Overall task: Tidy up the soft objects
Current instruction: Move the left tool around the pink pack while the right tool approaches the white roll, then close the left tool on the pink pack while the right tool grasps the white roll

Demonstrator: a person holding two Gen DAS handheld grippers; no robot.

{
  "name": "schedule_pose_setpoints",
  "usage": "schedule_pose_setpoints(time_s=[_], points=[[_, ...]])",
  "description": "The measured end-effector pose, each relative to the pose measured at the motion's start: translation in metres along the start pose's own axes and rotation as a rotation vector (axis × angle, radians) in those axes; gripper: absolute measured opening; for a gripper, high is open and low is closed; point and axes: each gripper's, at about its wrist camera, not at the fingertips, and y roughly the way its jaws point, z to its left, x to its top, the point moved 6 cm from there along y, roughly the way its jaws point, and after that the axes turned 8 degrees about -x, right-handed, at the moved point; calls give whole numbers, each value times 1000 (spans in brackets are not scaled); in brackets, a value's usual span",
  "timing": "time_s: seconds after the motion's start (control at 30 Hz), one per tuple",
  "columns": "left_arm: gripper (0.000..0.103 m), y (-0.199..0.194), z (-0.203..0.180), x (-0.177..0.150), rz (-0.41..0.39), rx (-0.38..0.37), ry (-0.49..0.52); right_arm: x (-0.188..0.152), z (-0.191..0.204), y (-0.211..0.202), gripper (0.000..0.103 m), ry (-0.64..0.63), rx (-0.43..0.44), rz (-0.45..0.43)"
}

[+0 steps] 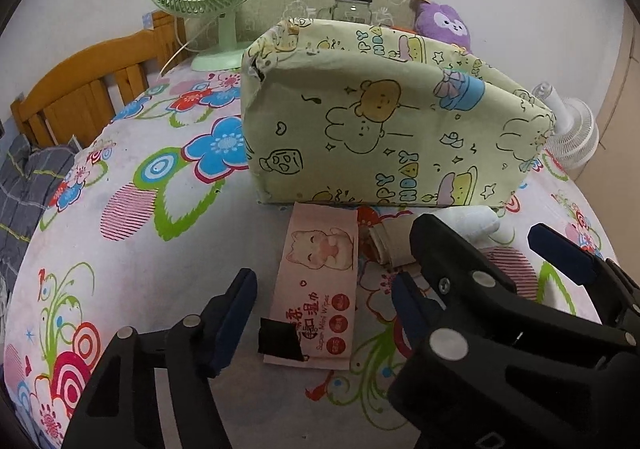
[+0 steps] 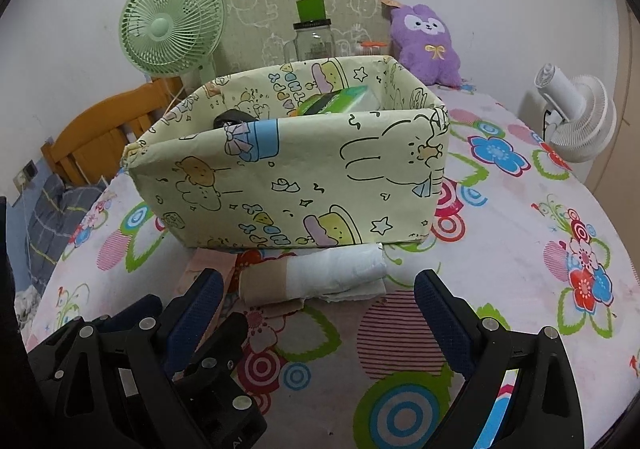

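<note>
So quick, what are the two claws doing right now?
Left gripper: open, holding nothing, wipes pack between its fingers.
Right gripper: open, empty.

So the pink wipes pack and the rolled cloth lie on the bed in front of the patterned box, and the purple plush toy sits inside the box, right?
Not quite. The purple plush toy sits behind the patterned box, against the wall, not inside it; the right wrist view shows this. The pink wipes pack and the rolled cloth do lie on the bed in front of the box.

Box [image 2: 288, 185] blocks centre frame ahead of my tools. Bare bed sheet [image 2: 520, 249] open at right. Green fan [image 2: 172, 23] upper left, white fan [image 2: 576, 117] right edge crowd the margins.
</note>
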Motion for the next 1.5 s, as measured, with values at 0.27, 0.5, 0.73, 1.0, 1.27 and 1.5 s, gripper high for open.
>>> schedule_pose_setpoints(time_s=[0.27,0.5,0.73,1.0,1.27,1.5], points=[[41,4,4,6,-26,59,-5,2,2,13,98,3,1,27],[40,5,3,8,-23,67,-3,4,1,17,98,0,-12,40],[40,6,-5,12,-27,70,18,6,-8,22,88,17,-23,51],[40,10,-7,11,-24,77,33,1,-10,35,75,27,-24,102],[40,9,-12,9,-35,109,44,-1,-14,32,54,22,-41,92],[40,4,-15,3,-30,98,37,-6,-17,25,47,33,-29,98]])
